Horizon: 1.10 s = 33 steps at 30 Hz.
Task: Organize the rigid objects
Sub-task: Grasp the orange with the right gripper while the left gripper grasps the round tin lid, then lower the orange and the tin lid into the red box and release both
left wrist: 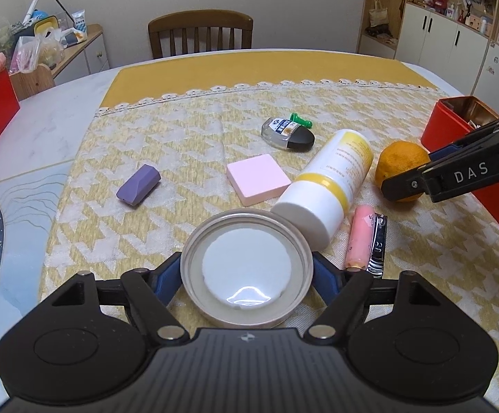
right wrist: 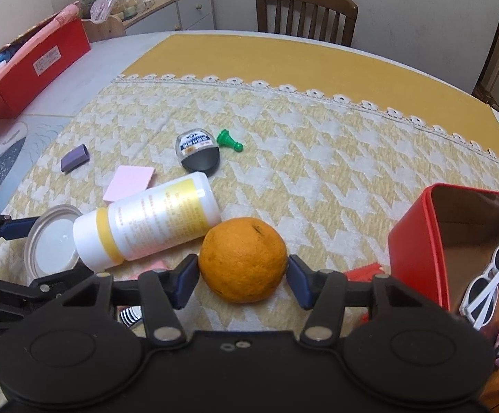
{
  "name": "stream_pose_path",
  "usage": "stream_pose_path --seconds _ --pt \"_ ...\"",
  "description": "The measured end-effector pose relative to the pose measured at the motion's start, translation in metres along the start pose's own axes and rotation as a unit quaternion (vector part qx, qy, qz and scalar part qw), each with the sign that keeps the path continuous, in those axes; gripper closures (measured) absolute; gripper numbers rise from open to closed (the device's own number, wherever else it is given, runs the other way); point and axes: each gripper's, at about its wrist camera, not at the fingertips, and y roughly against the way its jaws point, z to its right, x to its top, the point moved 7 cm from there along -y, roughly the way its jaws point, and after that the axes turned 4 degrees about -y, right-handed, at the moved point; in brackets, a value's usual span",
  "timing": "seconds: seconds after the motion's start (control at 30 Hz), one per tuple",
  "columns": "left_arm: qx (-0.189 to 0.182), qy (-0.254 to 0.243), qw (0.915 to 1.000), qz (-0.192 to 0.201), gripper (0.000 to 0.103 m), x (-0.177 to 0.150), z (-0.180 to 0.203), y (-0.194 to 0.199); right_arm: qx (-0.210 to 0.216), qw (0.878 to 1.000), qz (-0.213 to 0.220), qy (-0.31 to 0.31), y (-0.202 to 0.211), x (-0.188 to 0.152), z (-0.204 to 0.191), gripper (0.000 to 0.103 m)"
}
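Both wrist views low, close, facing chair [left wrist: 200, 32]; share bottle [right wrist: 149, 220], orange [left wrist: 402, 167].

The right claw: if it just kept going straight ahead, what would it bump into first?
The orange, already sitting between the right claw's blue fingertips. Beyond it lies the white and yellow bottle, probably slightly left of the line.

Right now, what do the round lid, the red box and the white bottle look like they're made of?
Round lid: likely metal, with a dull silvery rim and a glossy white liner catching glare.
Red box: probably tin, painted red outside, with a shiny bronze interior that mirrors its contents.
White bottle: apparently plastic, smooth, opaque and semi-matte, with a printed yellow label.
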Motion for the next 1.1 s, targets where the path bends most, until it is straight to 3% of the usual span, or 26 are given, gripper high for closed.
stream_pose_path --seconds 0.37,0.7,1.1 --pt "0.005 0.008 1.0000 0.003 0.026 -0.002 -0.002 0.004 0.006 1.000 0.000 -0.017 0.012 -0.012 0.004 0.049" --pt "0.004 0.034 0.9994 0.004 0.026 0.001 -0.005 0.026 0.025 0.999 0.018 -0.029 0.049 -0.020 0.009 0.049" --pt "-0.019 0.028 0.9990 0.031 0.026 0.032 0.018 0.072 0.016 0.998 0.038 -0.041 0.108 -0.026 0.031 0.049"
